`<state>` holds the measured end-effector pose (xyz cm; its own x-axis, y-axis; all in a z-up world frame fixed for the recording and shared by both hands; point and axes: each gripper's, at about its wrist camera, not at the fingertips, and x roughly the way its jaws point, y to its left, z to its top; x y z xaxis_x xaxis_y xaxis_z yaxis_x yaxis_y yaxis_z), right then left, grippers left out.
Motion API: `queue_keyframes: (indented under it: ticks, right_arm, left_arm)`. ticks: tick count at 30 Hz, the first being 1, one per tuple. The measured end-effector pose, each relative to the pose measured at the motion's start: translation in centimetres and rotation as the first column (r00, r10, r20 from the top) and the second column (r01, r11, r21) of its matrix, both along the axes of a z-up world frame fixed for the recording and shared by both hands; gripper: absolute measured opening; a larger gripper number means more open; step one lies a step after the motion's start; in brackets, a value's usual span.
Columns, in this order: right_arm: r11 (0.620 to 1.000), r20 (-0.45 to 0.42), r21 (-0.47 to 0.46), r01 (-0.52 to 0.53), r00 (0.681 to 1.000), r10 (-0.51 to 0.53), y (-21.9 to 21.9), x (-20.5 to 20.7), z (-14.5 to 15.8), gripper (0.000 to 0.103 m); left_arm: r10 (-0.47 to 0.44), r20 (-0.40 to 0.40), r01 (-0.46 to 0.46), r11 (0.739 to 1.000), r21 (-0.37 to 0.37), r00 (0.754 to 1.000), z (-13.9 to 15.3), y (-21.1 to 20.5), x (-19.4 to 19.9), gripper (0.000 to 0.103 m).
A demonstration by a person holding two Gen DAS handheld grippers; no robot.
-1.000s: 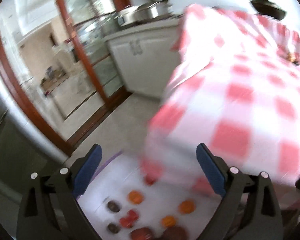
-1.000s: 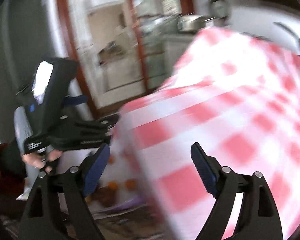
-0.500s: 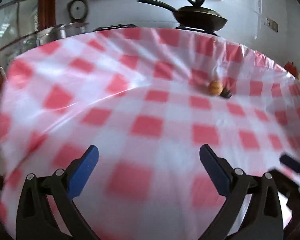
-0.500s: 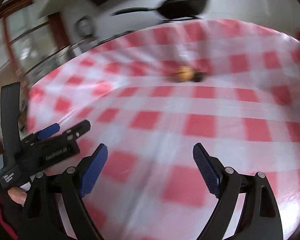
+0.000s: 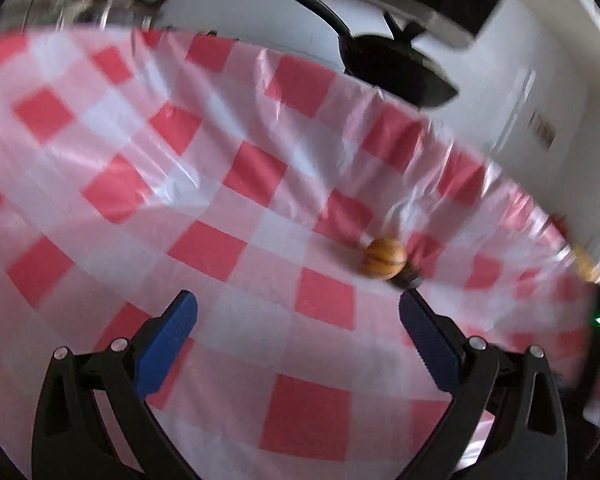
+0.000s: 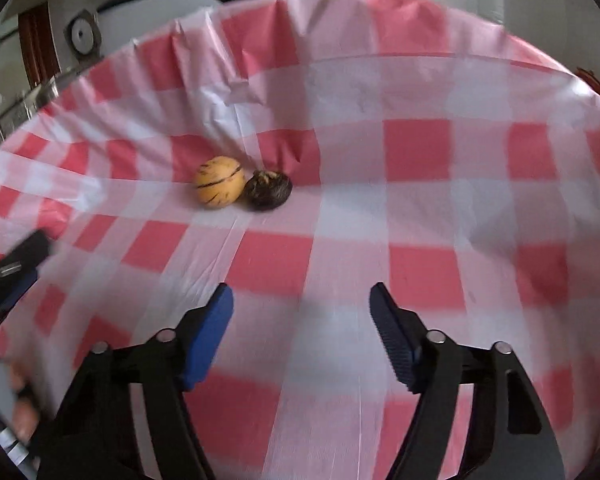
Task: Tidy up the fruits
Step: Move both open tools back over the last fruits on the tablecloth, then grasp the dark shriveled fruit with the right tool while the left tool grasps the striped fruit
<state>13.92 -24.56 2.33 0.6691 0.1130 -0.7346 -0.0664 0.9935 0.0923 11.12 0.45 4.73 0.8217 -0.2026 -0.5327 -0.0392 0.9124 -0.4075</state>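
An orange striped fruit (image 6: 219, 182) lies on the red-and-white checked tablecloth (image 6: 380, 220), touching a dark round fruit (image 6: 268, 190) on its right. In the left wrist view the orange fruit (image 5: 384, 258) sits ahead and right, with the dark fruit (image 5: 409, 278) partly hidden behind it, just past my right fingertip. My left gripper (image 5: 296, 312) is open and empty above the cloth. My right gripper (image 6: 302, 304) is open and empty, short of the two fruits, which lie ahead and to its left.
A black pan (image 5: 396, 66) stands beyond the table's far edge, by a white wall. The left gripper's body (image 6: 8, 276) shows at the left edge of the right wrist view. The cloth (image 5: 220, 200) is wrinkled at the back.
Both grippers have swung up from the table's side and the floor to over the tabletop. The two fruits are now closer. Both stay open.
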Motion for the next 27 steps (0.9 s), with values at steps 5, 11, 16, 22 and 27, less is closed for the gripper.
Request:
queue_keyframes:
  ticks: [5, 11, 16, 22, 27]
  right_arm:
    - [0.999, -0.065, -0.022, -0.036, 0.997, 0.034, 1.1, 5.5, -1.3, 0.054]
    - [0.997, -0.077, -0.071, -0.026, 0.997, 0.021, 3.2, 9.6, -1.9, 0.052]
    - [0.996, -0.061, -0.086, 0.0, 0.998, -0.005, 4.7, 10.9, -2.0, 0.042]
    - [0.997, -0.003, 0.024, 0.074, 0.997, -0.074, 2.5, 5.6, -1.4, 0.042]
    - [0.97, 0.058, 0.177, 0.166, 0.982, -0.178, -1.4, 0.0, -1.2, 0.042]
  left_arm:
    - [0.013, -0.068, -0.02, 0.994, -0.105, 0.998, -1.3, 1.5, 0.8, 0.101]
    - [0.017, -0.075, -0.025, 0.994, -0.109, 0.997, -1.5, 1.5, 0.9, 0.101]
    - [0.018, -0.082, -0.029, 0.992, -0.126, 0.996, -1.7, 1.8, 1.0, 0.101]
    - [0.023, -0.089, -0.035, 0.99, -0.136, 0.996, -1.8, 2.0, 1.0, 0.101]
    - [0.02, -0.087, -0.031, 0.992, -0.121, 0.996, -1.7, 1.8, 1.0, 0.101]
